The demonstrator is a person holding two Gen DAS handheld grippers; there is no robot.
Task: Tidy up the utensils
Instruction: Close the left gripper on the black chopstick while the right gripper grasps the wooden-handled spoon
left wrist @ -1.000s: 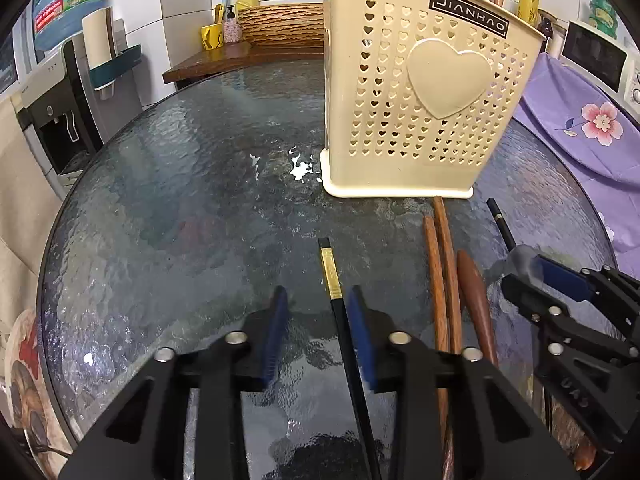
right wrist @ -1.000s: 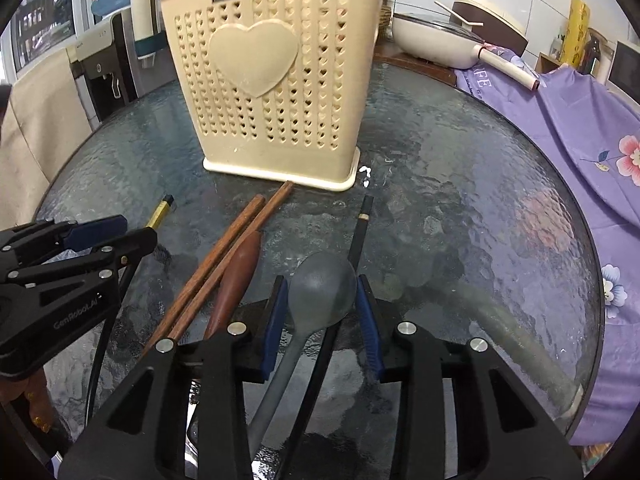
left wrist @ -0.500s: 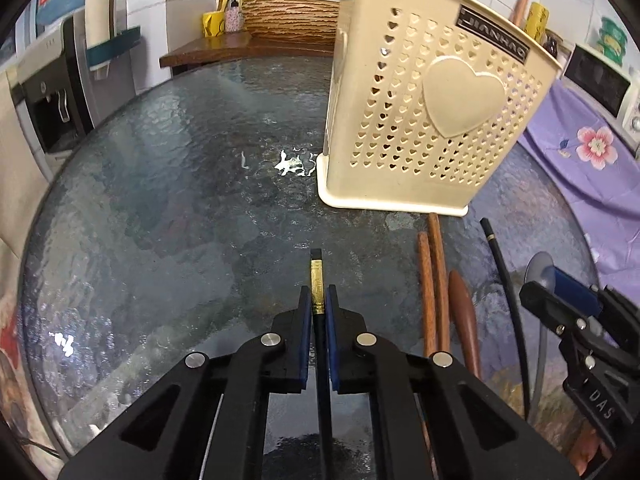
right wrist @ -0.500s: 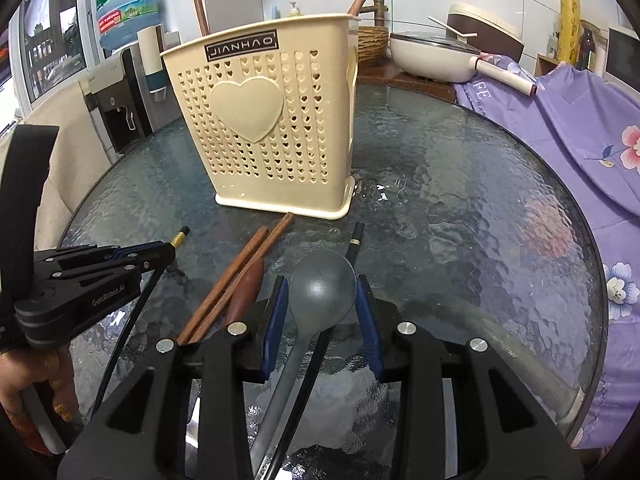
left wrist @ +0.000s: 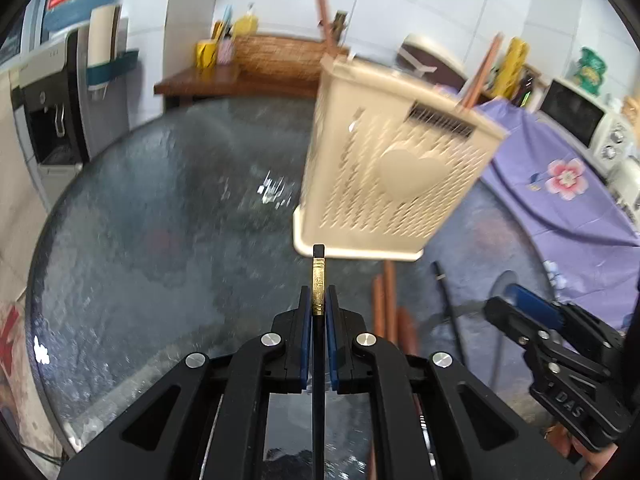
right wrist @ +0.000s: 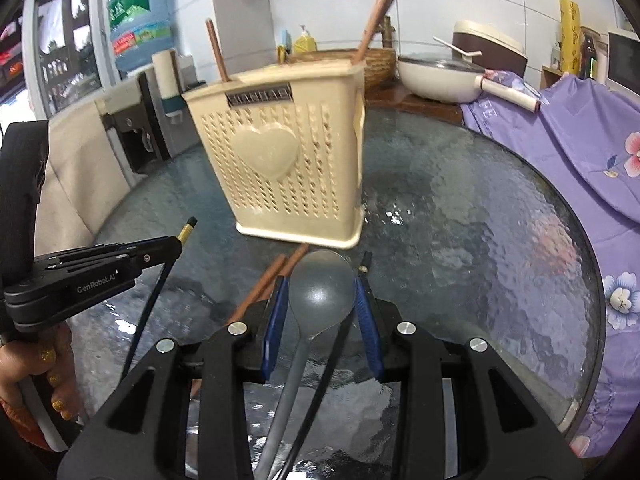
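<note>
My left gripper (left wrist: 319, 312) is shut on a black chopstick with a gold band (left wrist: 318, 280) and holds it lifted above the glass table; it also shows in the right wrist view (right wrist: 185, 232). My right gripper (right wrist: 320, 300) is shut on a grey spoon (right wrist: 322, 284), its bowl between the pads. The cream perforated utensil basket (left wrist: 384, 184) stands on the table ahead, with wooden utensils (right wrist: 376, 12) sticking out. Brown wooden chopsticks (left wrist: 384, 300) and a second black chopstick (left wrist: 448, 300) lie on the table in front of the basket.
The round glass table (left wrist: 160, 240) ends at a dark rim. A purple flowered cloth (left wrist: 560, 184) lies to the right. A water dispenser (left wrist: 52, 112) stands left. A wooden shelf with a woven basket (left wrist: 276, 60) and a white pot (right wrist: 436, 76) sit behind.
Both grippers have lifted, so the table and basket look farther off. The left gripper closed on the black chopstick a second ago and has raised it. The right still holds the spoon.
</note>
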